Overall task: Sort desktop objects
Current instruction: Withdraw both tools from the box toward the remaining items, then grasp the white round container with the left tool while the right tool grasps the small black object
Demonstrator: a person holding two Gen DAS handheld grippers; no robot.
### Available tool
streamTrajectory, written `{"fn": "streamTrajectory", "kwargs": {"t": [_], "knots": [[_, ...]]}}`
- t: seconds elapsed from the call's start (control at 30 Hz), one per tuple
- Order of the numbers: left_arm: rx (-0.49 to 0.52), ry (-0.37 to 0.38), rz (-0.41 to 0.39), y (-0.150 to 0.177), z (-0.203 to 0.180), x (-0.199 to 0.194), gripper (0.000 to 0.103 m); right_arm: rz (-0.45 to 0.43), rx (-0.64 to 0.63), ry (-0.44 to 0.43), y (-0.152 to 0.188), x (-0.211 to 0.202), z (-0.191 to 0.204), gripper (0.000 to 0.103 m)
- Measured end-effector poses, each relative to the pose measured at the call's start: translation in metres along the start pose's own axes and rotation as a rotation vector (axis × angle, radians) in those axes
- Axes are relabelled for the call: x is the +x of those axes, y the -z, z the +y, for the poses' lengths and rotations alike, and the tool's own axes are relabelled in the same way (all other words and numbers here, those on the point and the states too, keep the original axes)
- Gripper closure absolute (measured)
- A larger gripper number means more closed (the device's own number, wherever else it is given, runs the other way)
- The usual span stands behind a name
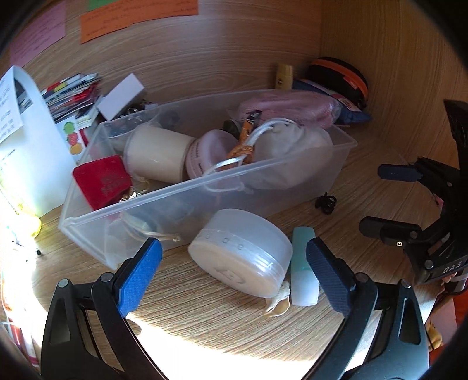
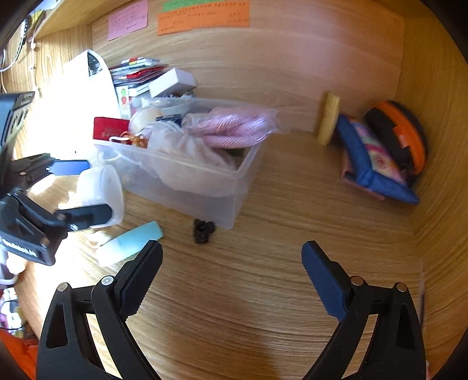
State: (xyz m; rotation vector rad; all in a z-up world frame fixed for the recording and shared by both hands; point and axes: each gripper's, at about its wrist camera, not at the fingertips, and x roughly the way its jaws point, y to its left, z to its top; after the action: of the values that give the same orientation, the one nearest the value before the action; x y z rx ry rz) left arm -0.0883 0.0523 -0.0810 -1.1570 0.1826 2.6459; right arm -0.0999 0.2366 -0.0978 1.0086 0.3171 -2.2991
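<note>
Here we list the bench (image 1: 204, 330) as seen from both wrist views. Centre of the left wrist frame: a clear plastic bin (image 1: 263, 187), holding a red box (image 1: 102, 181), a cream cylinder (image 1: 158, 155) lying on its side, a white drawstring pouch (image 1: 295, 146) and a pink bundle in plastic wrap (image 1: 286, 109) along its far rim. Just in front of the bin, tilted and leaning against its near wall, we record a round translucent jar (image 1: 242, 254); beside it, to the right, a pale blue tube (image 1: 302, 271) lies flat, with a small shell (image 1: 278, 304) by the jar's lower edge. A small black clip (image 1: 326, 201) sits on the bench near the bin's right corner.

The left gripper (image 1: 234, 277) fills the lower frame, its blue pads wide apart on either side of the jar and tube, gripping nothing. The right gripper (image 2: 231, 277) is likewise spread wide, low in its own frame, over bare wood with nothing between its pads; the clip (image 2: 203, 231) lies just ahead of it.

Upper right of the right wrist frame: an orange-and-black round case (image 2: 400, 137), a blue pouch (image 2: 371, 163) and a yellow bottle (image 2: 329, 118) in the corner. Upper left: coloured paper notes (image 2: 201, 17) on the back panel, above a stack of cards and a white box (image 2: 171, 81).
</note>
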Motion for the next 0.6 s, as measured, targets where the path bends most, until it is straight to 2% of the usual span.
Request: {"fn": "streamTrajectory", "kwargs": {"t": [0.17, 0.23, 0.27, 0.3, 0.43, 0.6], "knots": [[0.067, 0.041, 0.002, 0.0, -0.004, 0.002, 0.012, 0.023, 0.025, -0.044, -0.004, 0.011, 0.001, 0.01], [0.104, 0.035, -0.003, 0.001, -0.005, 0.003, 0.012, 0.041, 0.036, -0.059, -0.005, 0.016, 0.002, 0.02], [0.114, 0.033, 0.0, 0.0, -0.005, 0.004, 0.015, 0.056, 0.04, -0.069, -0.006, 0.02, 0.002, 0.023], [0.12, 0.039, 0.006, 0.0, -0.005, 0.006, 0.017, 0.067, 0.043, -0.073, -0.006, 0.023, 0.002, 0.03], [0.11, 0.093, 0.037, -0.002, -0.001, 0.013, 0.025, 0.108, 0.057, -0.07, -0.007, 0.034, 0.006, 0.053], [0.086, 0.144, 0.043, -0.001, 0.003, 0.016, 0.028, 0.118, 0.044, -0.047, -0.011, 0.042, 0.009, 0.056]]}}
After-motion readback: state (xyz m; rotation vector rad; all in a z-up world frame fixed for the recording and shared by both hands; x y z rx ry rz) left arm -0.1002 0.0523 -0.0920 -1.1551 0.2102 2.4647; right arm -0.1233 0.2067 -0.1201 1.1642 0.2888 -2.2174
